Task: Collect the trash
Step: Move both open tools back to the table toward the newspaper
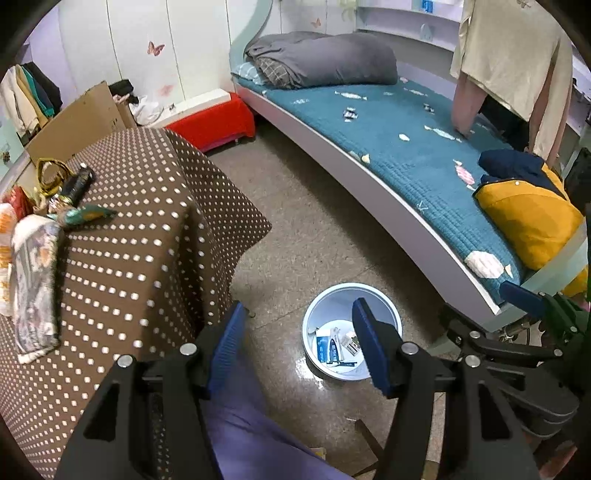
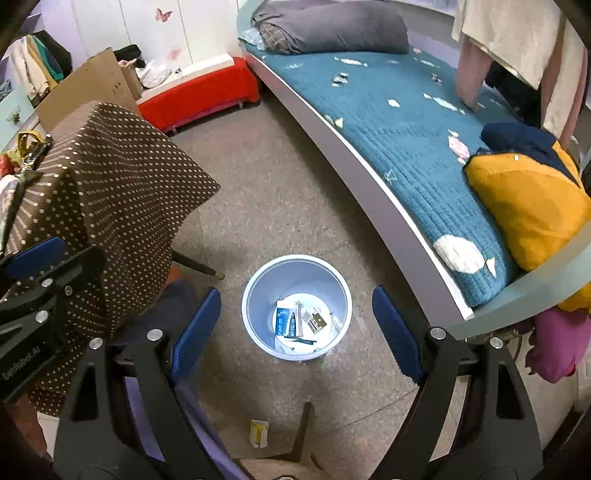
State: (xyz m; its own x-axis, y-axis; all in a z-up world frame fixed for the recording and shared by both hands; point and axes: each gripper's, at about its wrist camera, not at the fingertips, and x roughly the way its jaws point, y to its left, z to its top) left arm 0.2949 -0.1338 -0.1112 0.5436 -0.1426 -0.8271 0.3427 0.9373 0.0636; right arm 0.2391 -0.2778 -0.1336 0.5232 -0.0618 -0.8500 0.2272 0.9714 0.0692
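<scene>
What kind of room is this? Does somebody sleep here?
Most likely a bedroom, so yes. There is a bed with a teal quilt, a grey folded duvet at its head, and clothes hanging by the wall.

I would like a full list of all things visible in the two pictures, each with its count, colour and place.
bin: one, pale blue, on the floor, paper and packets inside
wrapper: one, yellow-white, on the floor near the bin
table: one, brown dotted cloth, left, clutter on top
bed: one, teal cover, right
duvet: one, grey, at the bed's far end
cushion: one, yellow, on the bed
bench: one, red, by the wall
cardboard box: one, brown, behind the table
left gripper: blue pads, open, empty
right gripper: blue pads, open, empty
</scene>
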